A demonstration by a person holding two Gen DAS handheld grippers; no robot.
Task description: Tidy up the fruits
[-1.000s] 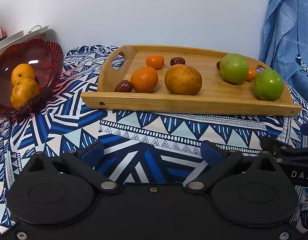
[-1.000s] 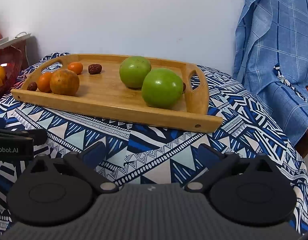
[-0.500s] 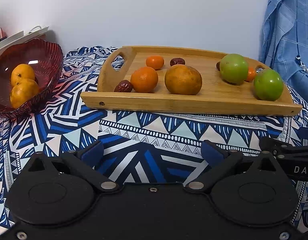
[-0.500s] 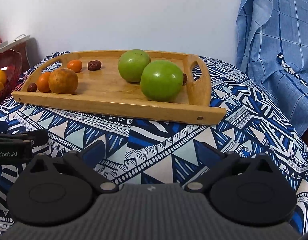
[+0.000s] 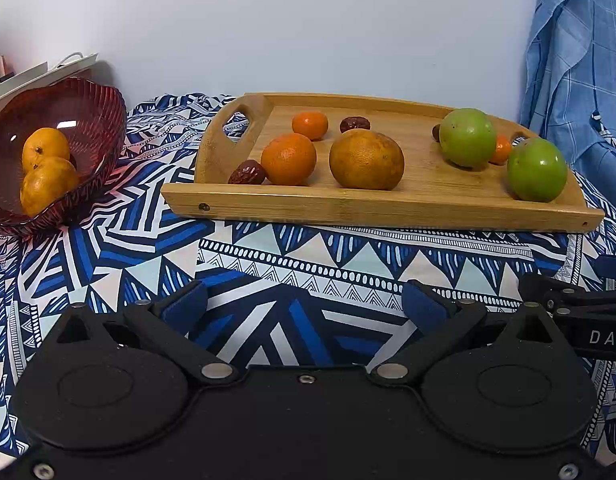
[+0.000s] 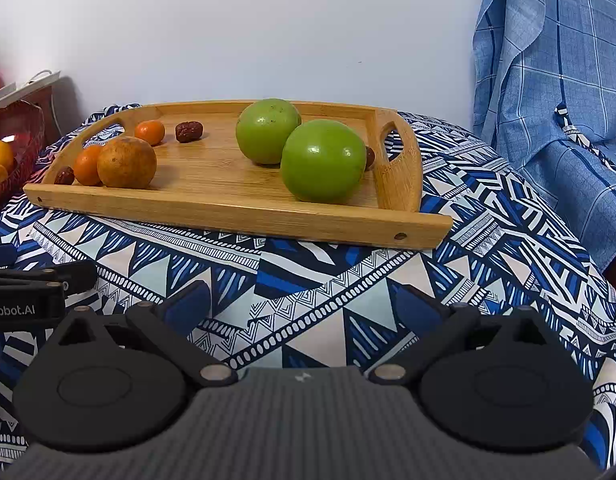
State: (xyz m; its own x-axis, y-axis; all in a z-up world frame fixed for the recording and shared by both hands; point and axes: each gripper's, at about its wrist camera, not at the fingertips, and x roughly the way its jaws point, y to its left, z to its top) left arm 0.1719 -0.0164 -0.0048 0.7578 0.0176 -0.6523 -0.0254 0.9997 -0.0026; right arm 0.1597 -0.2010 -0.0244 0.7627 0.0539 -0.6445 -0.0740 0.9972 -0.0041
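A wooden tray (image 5: 388, 204) (image 6: 235, 208) lies on the patterned cloth. It holds two green fruits (image 5: 536, 169) (image 6: 323, 160), a brownish orange (image 5: 366, 159) (image 6: 126, 163), small tangerines (image 5: 288, 159) (image 6: 86, 164) and dark red dates (image 5: 247, 172) (image 6: 189, 131). A red glass bowl (image 5: 87, 120) at the left holds two oranges (image 5: 47, 184). My left gripper (image 5: 303, 308) is open and empty above the cloth, short of the tray. My right gripper (image 6: 303, 306) is open and empty too, in front of the tray's right half.
A blue checked cloth (image 6: 548, 80) hangs at the right. A white wall stands behind the tray. White items (image 5: 39, 72) sit behind the bowl. Each gripper shows at the edge of the other's view (image 5: 580, 312) (image 6: 27, 296).
The right gripper has swung a little to the left and moved closer to the tray. The left gripper has barely moved. No fruit has moved.
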